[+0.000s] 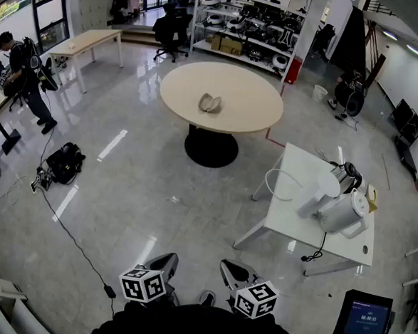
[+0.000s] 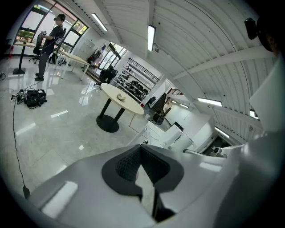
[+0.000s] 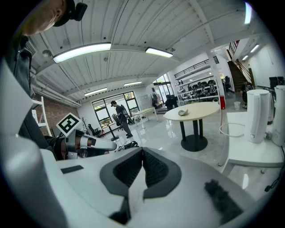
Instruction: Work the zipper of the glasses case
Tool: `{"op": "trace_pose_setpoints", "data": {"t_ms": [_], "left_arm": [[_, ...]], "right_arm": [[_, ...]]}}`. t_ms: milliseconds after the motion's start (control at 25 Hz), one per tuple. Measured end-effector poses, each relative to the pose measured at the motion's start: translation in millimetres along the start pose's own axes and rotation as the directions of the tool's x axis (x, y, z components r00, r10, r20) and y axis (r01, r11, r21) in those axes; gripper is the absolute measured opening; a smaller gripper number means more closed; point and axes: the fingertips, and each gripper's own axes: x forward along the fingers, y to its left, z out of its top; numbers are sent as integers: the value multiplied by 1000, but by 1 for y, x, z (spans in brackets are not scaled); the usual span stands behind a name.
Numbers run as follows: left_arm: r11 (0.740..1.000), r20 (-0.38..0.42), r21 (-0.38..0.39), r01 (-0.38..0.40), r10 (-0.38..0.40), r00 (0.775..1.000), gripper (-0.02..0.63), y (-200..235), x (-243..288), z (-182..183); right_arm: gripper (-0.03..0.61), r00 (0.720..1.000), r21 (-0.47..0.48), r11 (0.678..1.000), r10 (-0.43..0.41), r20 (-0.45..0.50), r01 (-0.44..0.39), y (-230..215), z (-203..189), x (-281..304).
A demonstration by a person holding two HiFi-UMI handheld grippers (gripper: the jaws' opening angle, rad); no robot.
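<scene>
Right now both pairs of fingers are clenched tight with nothing between them: the left fingers (image 2: 127,165) meet tip to tip, and so do the right fingers (image 3: 156,170). I see the left gripper (image 1: 165,261) and the right gripper (image 1: 232,270) held low and side by side, close to the person's body, angled down over the glossy floor (image 1: 136,193). The glasses case (image 1: 210,103) lies on the round worktop (image 1: 252,109) ahead, well apart from both grippers.

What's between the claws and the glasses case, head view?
Only bare floor, then the round table top up to the glasses case; head view shows it.
</scene>
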Motion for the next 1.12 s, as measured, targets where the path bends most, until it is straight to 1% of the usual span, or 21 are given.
{"op": "trace_pose_setpoints", "data": {"t_ms": [80,160,280,520,760,1120], "left_arm": [[999,21,29,23,-24,999,5,-2,16,23],[999,27,41,36,-37,999,5,-4,26,34],[999,9,31,31,-31,999,5,-7,30,28],[1000,-13,19,21,-21,1000,5,-16,43,18],[1000,5,9,0,0,1000,5,-33,67,19],[1000,20,4,-6,6,1000,5,-60,97,19]], "right_arm": [[5,999,-18,1000,-14,33,14,-14,17,12],[5,999,-21,999,-25,43,26,-21,23,17],[5,999,-4,1000,-26,22,26,-27,17,15],[5,1000,5,1000,5,5,-5,-38,11,11],[5,1000,10,1000,15,-3,-15,-73,14,3],[5,1000,9,1000,23,6,-23,-116,25,-8]]}}
